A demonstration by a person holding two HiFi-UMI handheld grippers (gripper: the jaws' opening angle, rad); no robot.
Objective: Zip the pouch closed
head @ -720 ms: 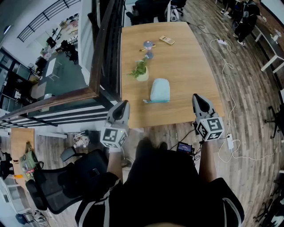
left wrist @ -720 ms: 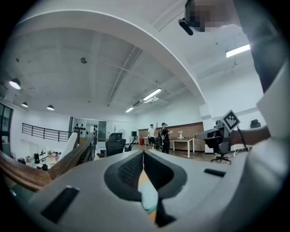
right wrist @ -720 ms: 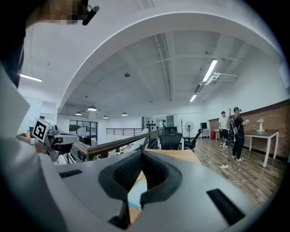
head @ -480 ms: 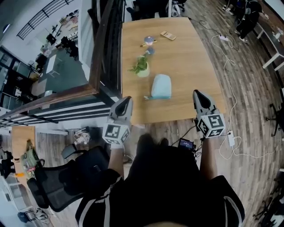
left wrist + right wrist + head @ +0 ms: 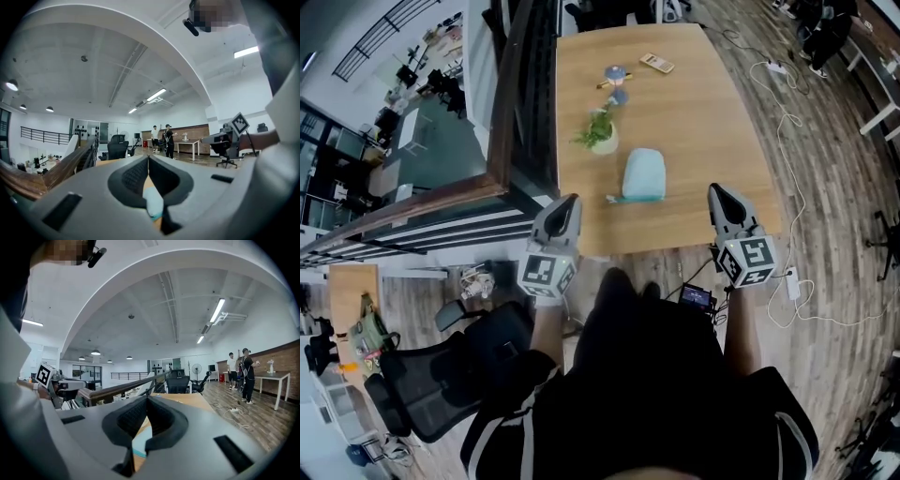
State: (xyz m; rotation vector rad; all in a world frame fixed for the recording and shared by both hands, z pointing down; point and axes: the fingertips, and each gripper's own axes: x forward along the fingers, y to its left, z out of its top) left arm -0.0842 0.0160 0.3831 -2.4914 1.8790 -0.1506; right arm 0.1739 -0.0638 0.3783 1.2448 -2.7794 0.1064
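Though view shifts, pouch [image 5: 644, 175] unmoved, on table [image 5: 712, 122]

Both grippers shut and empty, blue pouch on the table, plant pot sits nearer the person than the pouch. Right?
Not quite. In the head view the plant pot sits beyond the pouch, farther from the person. The rest holds: left gripper and right gripper shut and empty, pouch on the table.

Wooden table [image 5: 703, 141] — pale-blue pouch [image 5: 644, 174]; potted plant [image 5: 601, 133]

Pouch [image 5: 643, 174] mid-table [image 5: 712, 122], plant [image 5: 601, 132] behind-left; left gripper [image 5: 569, 201], right gripper [image 5: 714, 192] at near edge
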